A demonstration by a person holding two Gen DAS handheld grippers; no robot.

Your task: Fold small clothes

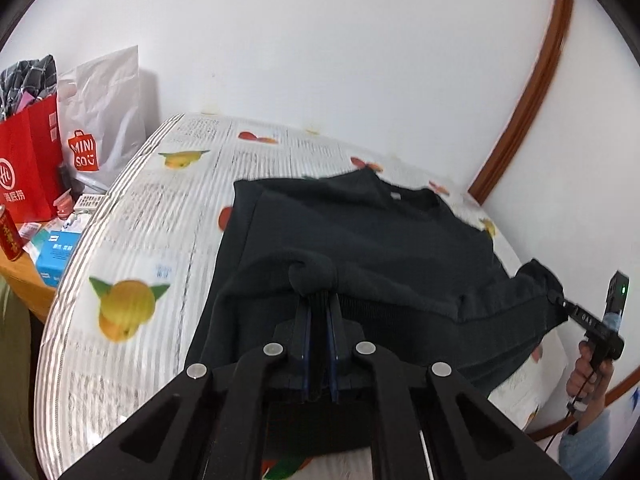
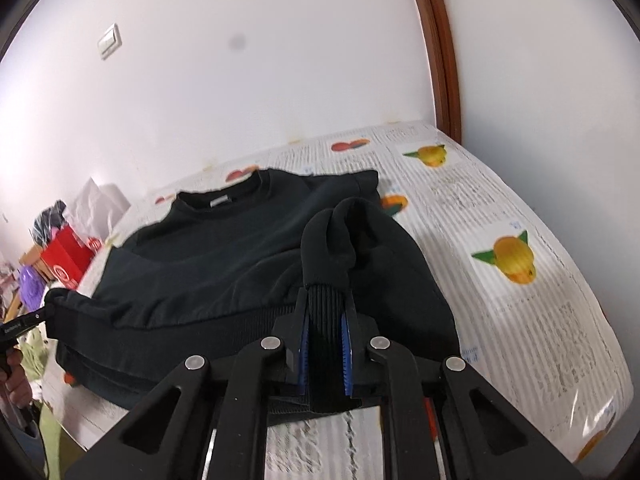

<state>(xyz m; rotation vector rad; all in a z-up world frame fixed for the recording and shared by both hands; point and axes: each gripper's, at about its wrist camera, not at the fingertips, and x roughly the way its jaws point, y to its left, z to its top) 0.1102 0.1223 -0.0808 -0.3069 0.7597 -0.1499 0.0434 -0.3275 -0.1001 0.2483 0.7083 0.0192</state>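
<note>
A black sweatshirt (image 1: 360, 240) lies on the table, its collar toward the wall; it also shows in the right wrist view (image 2: 208, 256). My left gripper (image 1: 319, 294) is shut on the sweatshirt's ribbed bottom hem at its left side and holds it a little above the table. My right gripper (image 2: 325, 300) is shut on the ribbed hem at the right side, with bunched cloth rising over its tips. The right gripper also shows in the left wrist view (image 1: 560, 300), and the left gripper in the right wrist view (image 2: 44, 314).
The table (image 1: 132, 216) has a striped cloth printed with fruit. To its left stand a red paper bag (image 1: 28, 172), a white Miniso bag (image 1: 100, 120), a red can (image 1: 10, 236) and a blue box (image 1: 56, 256). A white wall is behind; wooden trim (image 2: 440, 48) stands at right.
</note>
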